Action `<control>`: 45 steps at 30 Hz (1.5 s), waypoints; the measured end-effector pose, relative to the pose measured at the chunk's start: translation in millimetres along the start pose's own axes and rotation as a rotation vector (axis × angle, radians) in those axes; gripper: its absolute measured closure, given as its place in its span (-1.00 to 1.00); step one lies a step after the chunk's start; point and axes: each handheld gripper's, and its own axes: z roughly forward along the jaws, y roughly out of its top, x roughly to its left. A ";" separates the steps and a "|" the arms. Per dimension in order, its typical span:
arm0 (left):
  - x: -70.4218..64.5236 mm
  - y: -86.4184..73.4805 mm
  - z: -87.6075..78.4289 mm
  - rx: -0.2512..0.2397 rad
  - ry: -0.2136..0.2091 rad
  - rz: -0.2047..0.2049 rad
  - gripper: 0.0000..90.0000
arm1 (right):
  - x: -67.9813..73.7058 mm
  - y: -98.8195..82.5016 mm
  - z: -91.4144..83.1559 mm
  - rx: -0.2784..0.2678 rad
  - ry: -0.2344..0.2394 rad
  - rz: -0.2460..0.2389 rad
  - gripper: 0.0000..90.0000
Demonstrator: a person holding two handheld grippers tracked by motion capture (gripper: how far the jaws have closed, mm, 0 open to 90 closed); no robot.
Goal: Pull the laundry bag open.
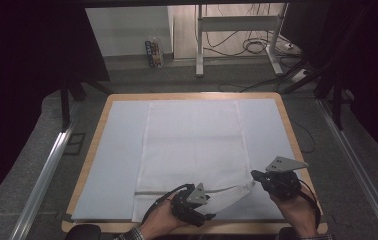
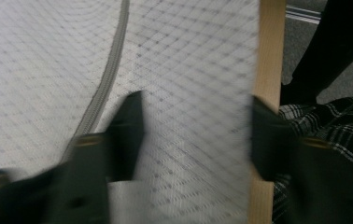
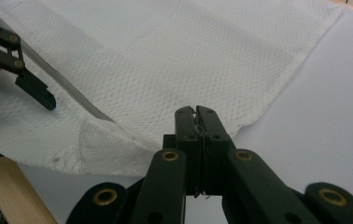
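Observation:
A white waffle-weave towel (image 1: 192,145) lies flat on a pale blue mat (image 1: 122,150), with a grey stripe near its near edge. My right gripper (image 1: 257,176) is shut on the towel's near right corner and holds it a little above the mat, so the cloth slopes up to the jaws. In the right gripper view the jaws (image 3: 196,112) meet on a fold of towel (image 3: 165,56). My left gripper (image 1: 204,216) hovers over the towel's near edge. Its jaws (image 2: 195,126) stand apart, with towel (image 2: 188,70) beneath and between them. One of its fingers (image 3: 37,91) hangs over the stripe.
The mat covers a wooden table (image 1: 97,135) whose near edge (image 2: 268,46) runs beside the left gripper's jaw. A plaid sleeve (image 2: 333,121) sits just past that edge. Metal rails (image 1: 42,175) flank the table. A desk frame (image 1: 199,45) and cables (image 1: 257,47) stand on the floor beyond.

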 end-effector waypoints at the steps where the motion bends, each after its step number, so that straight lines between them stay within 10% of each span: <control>1: 0.4 0.2 -0.6 -0.004 -0.001 -0.002 0.32 | 0.1 -0.1 0.1 0.003 0.005 0.003 0.94; 6: 5.3 0.2 -5.2 -0.026 -0.020 -0.030 0.97 | 0.2 -3.2 5.3 0.031 0.036 0.015 0.90; 19: 8.6 -1.3 -4.8 -0.080 -0.042 -0.097 0.98 | 4.3 -19.7 -2.7 0.096 0.089 0.183 -0.28; 35: 11.4 -2.1 -6.6 -0.092 -0.048 -0.121 0.98 | 16.4 -52.0 -2.3 0.196 0.252 0.333 -0.58; 45: 3.8 -0.7 -1.2 -0.041 -0.056 -0.058 0.97 | 13.5 -49.3 17.8 0.217 0.321 0.378 -0.67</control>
